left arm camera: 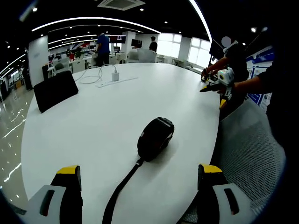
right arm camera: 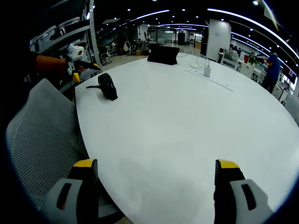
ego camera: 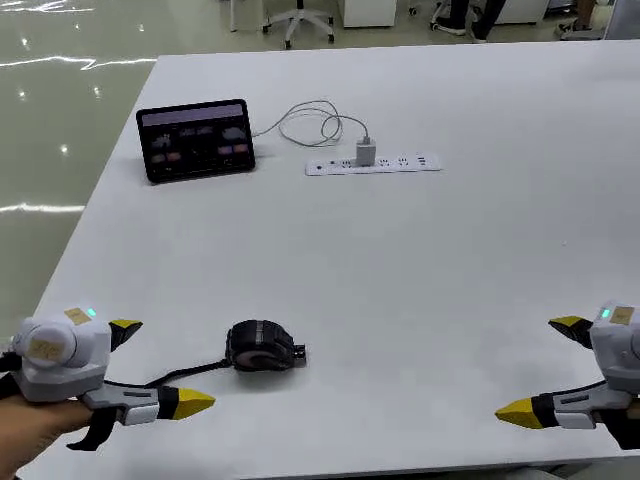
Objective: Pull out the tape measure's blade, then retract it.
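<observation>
Sitting on the white bench [ego camera: 400, 270] with its blade wound in, the tape measure [ego camera: 262, 346] has its small metal tip [ego camera: 298, 352] pointing toward the person's right, while its dark strap [ego camera: 180, 375] trails off the other way. That layout looks suited to two-handed work: one side steadies the case, the other draws the blade out.

The left tool [ego camera: 165, 365] hovers just to the left of the tape measure, jaws spread wide and grasping nothing. In the left gripper view the strap runs in between them. It seems placed to close on the case or the strap and anchor it.

The right tool [ego camera: 537, 367] waits well apart to the right of the tape measure, likewise released and empty. It sits roughly in line with the metal tip, probably so it can come in along the direction of the pull. With the blade wholly inside the case, neither step of the task appears to have begun.

Far beyond the tape measure stand a dark tablet [ego camera: 196, 139] and a white power strip [ego camera: 375, 163] with a charger [ego camera: 365, 152] and a looped cable [ego camera: 315, 120]. All of them are well clear of the path a drawn blade would likely take.
</observation>
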`<state>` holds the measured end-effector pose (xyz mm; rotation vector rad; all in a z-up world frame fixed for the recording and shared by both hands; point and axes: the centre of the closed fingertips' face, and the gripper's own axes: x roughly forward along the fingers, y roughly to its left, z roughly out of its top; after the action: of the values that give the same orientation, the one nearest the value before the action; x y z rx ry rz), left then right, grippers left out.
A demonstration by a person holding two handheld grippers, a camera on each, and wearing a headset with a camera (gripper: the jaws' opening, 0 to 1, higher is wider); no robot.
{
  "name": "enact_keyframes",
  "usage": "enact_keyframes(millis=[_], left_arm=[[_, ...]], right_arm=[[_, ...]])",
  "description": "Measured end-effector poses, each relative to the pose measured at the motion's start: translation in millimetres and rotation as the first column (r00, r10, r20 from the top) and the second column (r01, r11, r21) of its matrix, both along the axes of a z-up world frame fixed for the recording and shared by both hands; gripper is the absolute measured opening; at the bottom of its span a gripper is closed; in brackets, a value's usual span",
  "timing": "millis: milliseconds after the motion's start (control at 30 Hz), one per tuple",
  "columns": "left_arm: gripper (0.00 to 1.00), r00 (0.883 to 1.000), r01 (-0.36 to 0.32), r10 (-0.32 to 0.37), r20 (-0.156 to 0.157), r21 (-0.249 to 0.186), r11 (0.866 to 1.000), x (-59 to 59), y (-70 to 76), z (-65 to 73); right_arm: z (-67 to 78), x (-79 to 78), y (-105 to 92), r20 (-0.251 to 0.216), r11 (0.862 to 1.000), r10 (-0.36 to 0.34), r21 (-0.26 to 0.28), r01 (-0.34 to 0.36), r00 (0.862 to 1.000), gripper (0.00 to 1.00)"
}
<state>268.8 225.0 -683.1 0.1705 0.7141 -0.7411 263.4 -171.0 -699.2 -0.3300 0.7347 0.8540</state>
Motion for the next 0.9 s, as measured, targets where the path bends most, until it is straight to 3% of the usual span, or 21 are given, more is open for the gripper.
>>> enact_keyframes(millis=[67,200,300,533,900], left_arm=[[1.00,0.999,0.033,-0.033,0.004,0.025,0.999,3.2,-4.7,-1.9],[1.00,0.997,0.076,-0.076,-0.013,0.034,0.997,6.8,-14.0,-4.0],[1.00,0.993,0.117,-0.116,-0.008,0.080,0.990,11.6,-18.0,-7.3],[0.97,0.982,0.187,-0.185,-0.027,0.100,0.977,18.4,-29.4,-10.7],[0.90,0.944,0.330,-0.320,-0.085,0.155,0.931,25.8,-50.2,-19.9]], right_arm=[[1.3,2.5,8.3,0.000,1.000,0.017,0.005,-0.017,1.000,1.00],[4.2,8.0,21.4,0.013,0.999,0.045,0.015,-0.045,0.999,1.00],[4.4,12.7,30.3,0.016,0.998,0.065,0.013,-0.066,0.998,1.00],[4.7,16.8,50.4,0.018,0.993,0.111,0.022,-0.112,0.994,1.00],[-3.1,18.5,84.7,0.014,0.976,0.214,0.019,-0.215,0.977,0.98]])
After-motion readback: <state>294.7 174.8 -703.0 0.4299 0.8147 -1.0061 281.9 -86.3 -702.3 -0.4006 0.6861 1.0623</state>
